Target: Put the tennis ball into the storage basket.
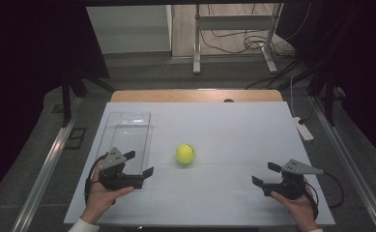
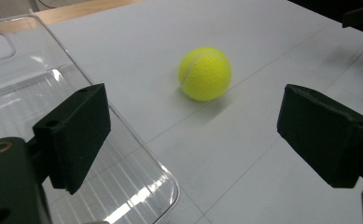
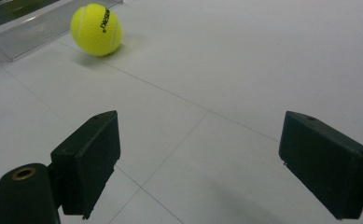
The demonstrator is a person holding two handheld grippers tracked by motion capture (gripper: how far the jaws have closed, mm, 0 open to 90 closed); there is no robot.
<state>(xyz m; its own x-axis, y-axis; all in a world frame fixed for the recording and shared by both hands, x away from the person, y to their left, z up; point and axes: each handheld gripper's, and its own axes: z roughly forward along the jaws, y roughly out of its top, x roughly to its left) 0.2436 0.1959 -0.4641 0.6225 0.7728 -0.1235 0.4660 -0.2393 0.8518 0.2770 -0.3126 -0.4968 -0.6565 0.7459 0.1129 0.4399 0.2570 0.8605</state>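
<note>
Fingers (image 2: pixel 72 140) on the left gripper (image 1: pixel 136 163) are wide open and hold nothing, and so are the fingers (image 3: pixel 88 158) on the right gripper (image 1: pixel 265 174). A yellow ball (image 1: pixel 184 153) sits on the white tabletop (image 1: pixel 224 130) between the two grippers, just beside a clear plastic box (image 1: pixel 127 126) on the left.

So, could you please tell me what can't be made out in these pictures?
- Black lettering on the yellow tennis ball: too small to read in the right gripper view.
- Clear plastic tray: its near end is covered by the left gripper in the high view, and cut off by the frame edge in the left gripper view.
- Small dark object at the table's far edge: too small to identify.
</note>
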